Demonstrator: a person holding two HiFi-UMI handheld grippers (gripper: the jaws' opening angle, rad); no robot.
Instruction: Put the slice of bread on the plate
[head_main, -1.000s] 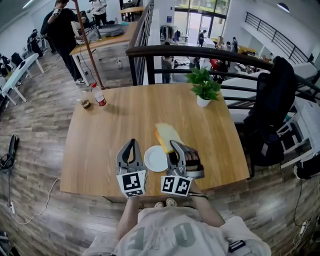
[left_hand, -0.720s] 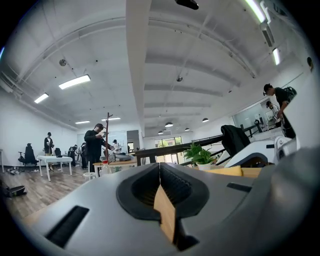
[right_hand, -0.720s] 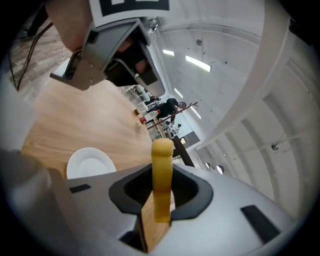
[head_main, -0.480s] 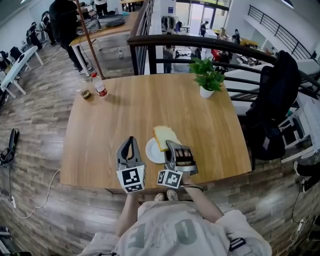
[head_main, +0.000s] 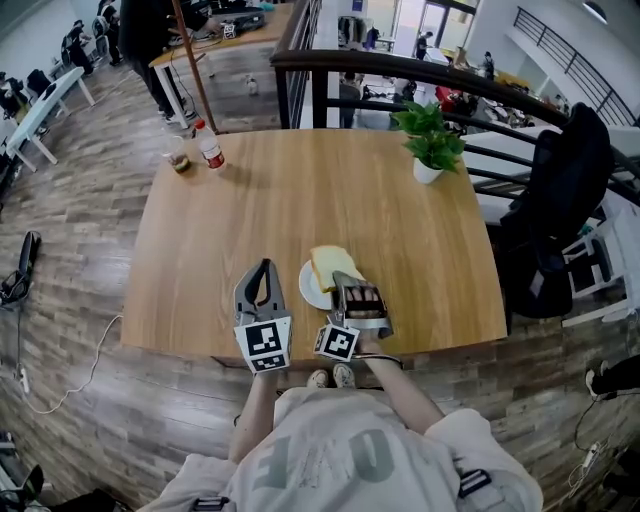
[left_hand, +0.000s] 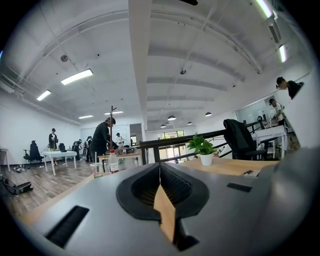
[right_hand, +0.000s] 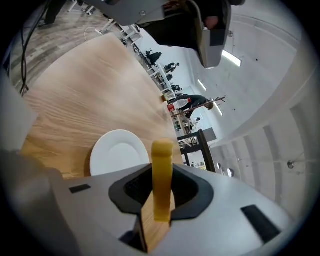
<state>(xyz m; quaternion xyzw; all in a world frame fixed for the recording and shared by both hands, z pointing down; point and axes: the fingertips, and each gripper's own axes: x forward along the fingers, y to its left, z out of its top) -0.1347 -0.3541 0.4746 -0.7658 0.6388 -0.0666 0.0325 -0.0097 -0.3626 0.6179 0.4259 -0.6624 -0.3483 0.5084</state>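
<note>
A pale yellow slice of bread (head_main: 328, 263) is held at its near edge by my right gripper (head_main: 343, 281), whose jaws are shut on it. The slice lies tilted over the small white plate (head_main: 308, 286) near the front edge of the wooden table (head_main: 300, 190). In the right gripper view the bread (right_hand: 162, 170) stands edge-on between the jaws of the right gripper (right_hand: 162, 175), and the plate (right_hand: 120, 152) lies just beyond and to the left. My left gripper (head_main: 265, 267) hovers left of the plate, shut and empty. In its own view the left gripper (left_hand: 160, 167) points level across the table.
A potted plant (head_main: 430, 145) stands at the far right of the table. A bottle with a red cap (head_main: 210, 148) and a small jar (head_main: 180, 163) stand at the far left corner. A dark railing (head_main: 400, 70) runs behind, and a black chair (head_main: 555, 200) stands to the right.
My right gripper has come down and nearer with the bread, from beyond the plate to over it. The left gripper has sunk a little beside the plate.
</note>
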